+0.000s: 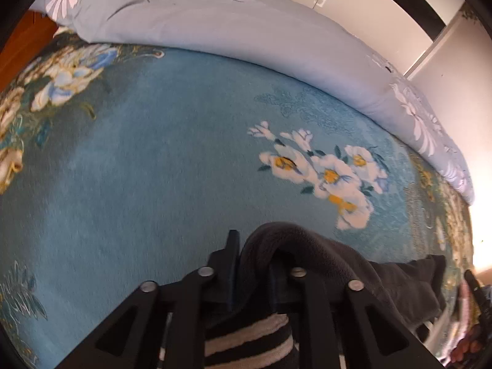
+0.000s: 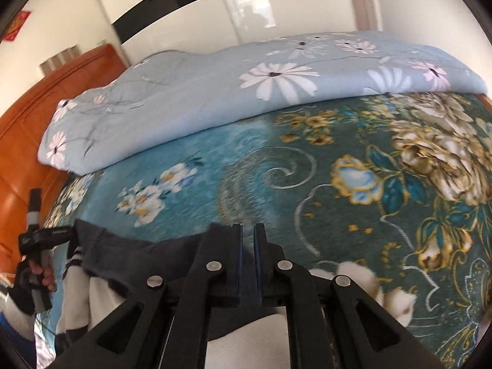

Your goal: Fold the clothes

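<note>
Two hand-held grippers work over a bed covered by a teal floral blanket. The left hand-held gripper has its fingers pinched on a thick fold of the dark grey garment, which bunches up between the pads and drapes over the right-side finger. Below that fold, a black-and-white striped cuff of the same garment hangs between the gripper's arms. From the pinch the grey cloth trails away to the right along the near edge of the blanket.

The right hand-held gripper has its fingers drawn close, with only a thin slit between the blue pads; the garment's dark edge runs up to and behind its left finger, but whether cloth is caught in the slit cannot be told. In the right wrist view the garment stretches leftward from that gripper to the other one, seen at the left edge with the person's hand on its handle. White fabric of the garment shows beneath the gripper's arms.

A folded pale blue quilt with daisy prints lies along the far side of the bed, against an orange-brown headboard.
</note>
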Motion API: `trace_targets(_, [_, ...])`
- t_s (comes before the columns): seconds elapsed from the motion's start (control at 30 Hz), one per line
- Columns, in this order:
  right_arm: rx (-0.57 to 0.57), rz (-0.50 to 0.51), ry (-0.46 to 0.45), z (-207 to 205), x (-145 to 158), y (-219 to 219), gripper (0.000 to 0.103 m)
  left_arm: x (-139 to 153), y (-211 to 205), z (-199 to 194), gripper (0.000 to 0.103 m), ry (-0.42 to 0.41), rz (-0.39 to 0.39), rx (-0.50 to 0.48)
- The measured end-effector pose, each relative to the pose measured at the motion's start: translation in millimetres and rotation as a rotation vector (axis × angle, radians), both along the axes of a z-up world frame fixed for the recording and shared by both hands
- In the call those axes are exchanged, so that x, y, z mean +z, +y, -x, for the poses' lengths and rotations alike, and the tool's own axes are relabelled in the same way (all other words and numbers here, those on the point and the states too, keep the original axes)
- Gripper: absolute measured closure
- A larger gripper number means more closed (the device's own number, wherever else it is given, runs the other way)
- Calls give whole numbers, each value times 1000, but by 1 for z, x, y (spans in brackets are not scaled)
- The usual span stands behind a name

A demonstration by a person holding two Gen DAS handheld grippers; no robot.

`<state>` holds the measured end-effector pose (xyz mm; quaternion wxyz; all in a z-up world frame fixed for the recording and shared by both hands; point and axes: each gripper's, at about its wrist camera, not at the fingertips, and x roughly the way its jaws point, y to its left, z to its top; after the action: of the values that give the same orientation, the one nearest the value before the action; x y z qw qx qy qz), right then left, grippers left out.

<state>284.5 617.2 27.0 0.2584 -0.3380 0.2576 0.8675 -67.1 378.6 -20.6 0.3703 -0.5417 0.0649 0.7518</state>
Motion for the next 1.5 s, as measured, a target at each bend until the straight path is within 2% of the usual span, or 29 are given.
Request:
trace_targets(0.03, [40, -1, -5, 4, 2, -8, 96, 2, -6, -2, 67, -17, -14, -4])
trace_targets(0.1, [128, 4, -16, 11, 5, -26, 96, 7, -17, -5, 61, -50, -42, -12])
trace_targets(0.17, [197, 26, -18, 16, 5, -43, 93, 27, -44, -15, 52, -9, -88, -29])
trace_targets(0.23, [256, 25, -32, 23, 3, -61, 86, 45, -76, -28, 40, 44, -119, -21])
trace_targets(0.3, [294, -2, -64, 31, -2, -76, 72, 58, -114, -43, 37, 106, -137, 11])
trace_targets(0.37, [308, -20, -100, 41, -11, -85, 70, 61, -152, -59, 34, 128, -166, 33])
trace_targets(0.47, [281, 29, -122, 54, -28, -83, 70, 52, -208, -85, 29, 151, -196, 93])
trace_targets(0.53, [248, 70, -129, 61, -39, -79, 70, 35, -238, -98, 27, 137, -192, 137])
trace_targets(0.57, [229, 79, -127, 64, -41, -77, 74, 26, -253, -104, 27, 130, -190, 159])
trace_targets(0.6, [211, 87, -118, 67, -42, -74, 86, 19, -263, -107, 27, 115, -184, 169])
trace_targets(0.67, [184, 101, -107, 72, -40, -70, 94, 5, -281, -113, 27, 103, -174, 197])
trace_targets(0.8, [142, 89, -105, 91, -24, -58, 96, -14, -298, -124, 27, 88, -201, 190])
trace_targets(1.0, [37, 10, -119, 133, 15, -20, 96, -30, -302, -131, 27, 43, -230, 164])
trace_targets(1.2, [-129, 47, -161, 163, 2, 2, 96, -41, -307, -135, 27, -5, -270, 136])
trace_targets(1.37, [-152, 105, -133, 155, -1, -5, 93, -43, -308, -143, 27, -49, -303, 114])
trace_targets(1.5, [-98, 148, -58, 130, 16, -22, 69, -46, -306, -151, 27, -91, -332, 98])
